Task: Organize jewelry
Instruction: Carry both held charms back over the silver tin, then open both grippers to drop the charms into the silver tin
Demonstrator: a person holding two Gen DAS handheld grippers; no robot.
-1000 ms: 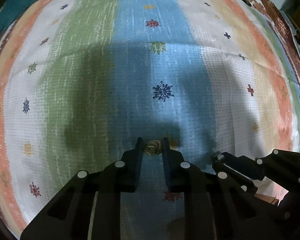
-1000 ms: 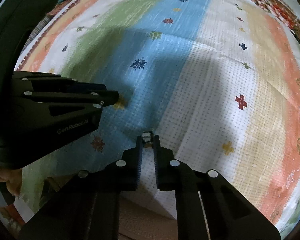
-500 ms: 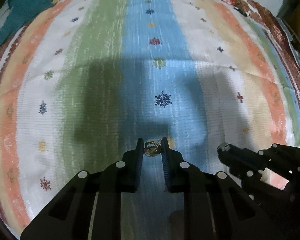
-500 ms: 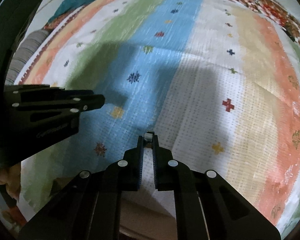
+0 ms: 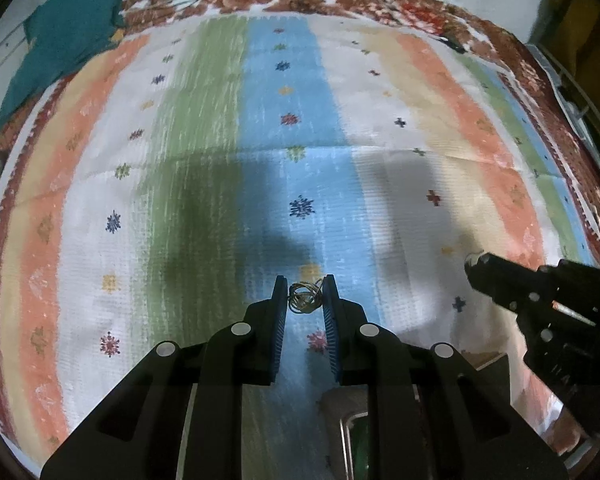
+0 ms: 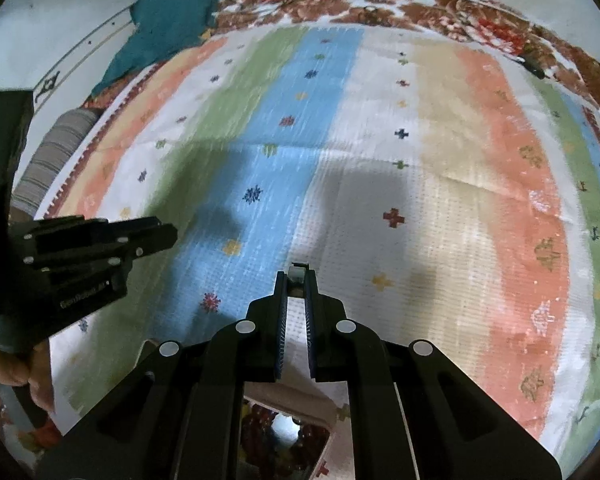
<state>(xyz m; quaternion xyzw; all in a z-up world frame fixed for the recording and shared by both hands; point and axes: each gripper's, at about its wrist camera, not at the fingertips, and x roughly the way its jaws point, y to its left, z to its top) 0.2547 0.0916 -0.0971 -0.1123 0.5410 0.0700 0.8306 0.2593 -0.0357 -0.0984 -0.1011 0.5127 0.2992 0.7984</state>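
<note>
left black two-finger gripper (image 5: 305, 294) pinches a tangled thin gold wire jewelry piece (image 5: 303, 299); right black gripper (image 6: 296, 282) clamps a small pale silvery piece (image 6: 297, 273) (type unclear). both held above the striped woven cloth (image 5: 204, 128). carry step; next needs lowering into the open box (image 6: 284, 436) below.
</note>
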